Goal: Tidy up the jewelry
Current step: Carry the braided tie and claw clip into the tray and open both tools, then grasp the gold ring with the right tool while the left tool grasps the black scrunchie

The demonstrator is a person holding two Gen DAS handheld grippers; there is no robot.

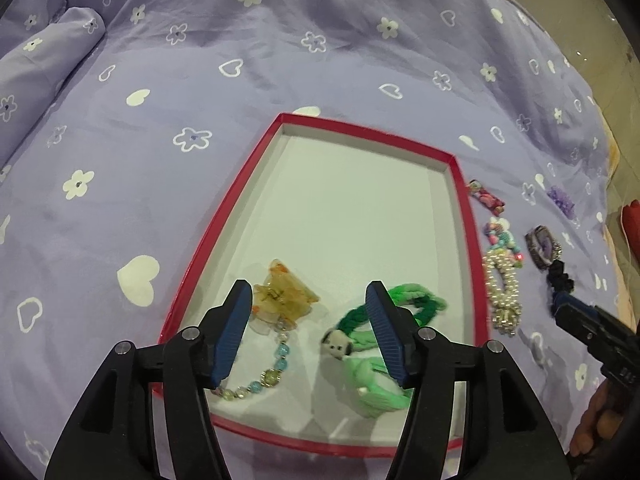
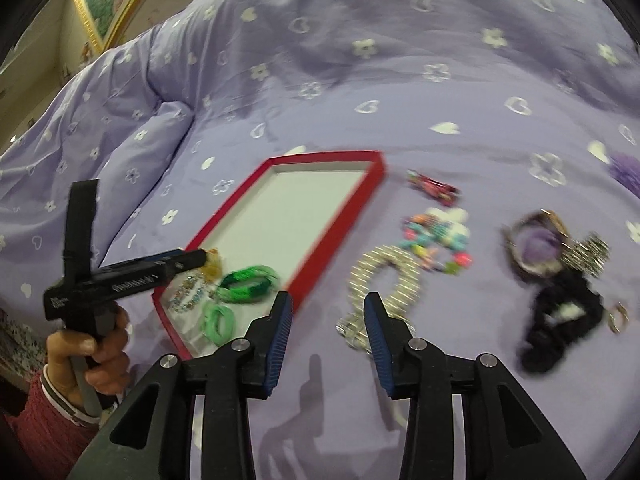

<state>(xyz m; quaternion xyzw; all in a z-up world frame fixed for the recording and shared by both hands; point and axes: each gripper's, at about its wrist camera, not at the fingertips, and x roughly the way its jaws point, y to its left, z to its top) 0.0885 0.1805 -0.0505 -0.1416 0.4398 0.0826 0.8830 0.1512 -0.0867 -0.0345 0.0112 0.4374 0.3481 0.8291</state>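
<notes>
Four pieces are being held inside the shallow rectangular red-rimmed cardboard tray [image 1: 464,216] with its pale matte floor: a translucent amber plastic claw clip [image 1: 286,296], a strand of clear and blue glass beads [image 1: 264,376], a twisted dark green fabric hair tie [image 1: 420,308] bearing a small white animal charm, and a ribbed pale green fabric band [image 1: 376,384]. All four are being kept at the tray's near end.

Just outside the tray's right wall, a chunky looped pearl-bead bracelet [image 2: 384,276] is being shown beside a multicoloured pastel bead bracelet [image 2: 436,240], with a small pink and red hair clip [image 2: 432,186] beyond them. Further right, a purple oval brooch-like piece with a metal frame [image 2: 536,246] and a fuzzy black fabric scrunchie [image 2: 560,320] are being seen, blurred.

Everything is being supported by a soft, creased lilac bedspread [image 1: 320,48] printed with white hearts and flowers.

The left gripper [image 1: 308,328] is being held above the tray's near end, its ribbed blue pads spread wide and empty. The right gripper [image 2: 326,334] is being held low over the bedspread, its pads parted and empty, with the pearl bracelet's near end between the fingertips in the view.
</notes>
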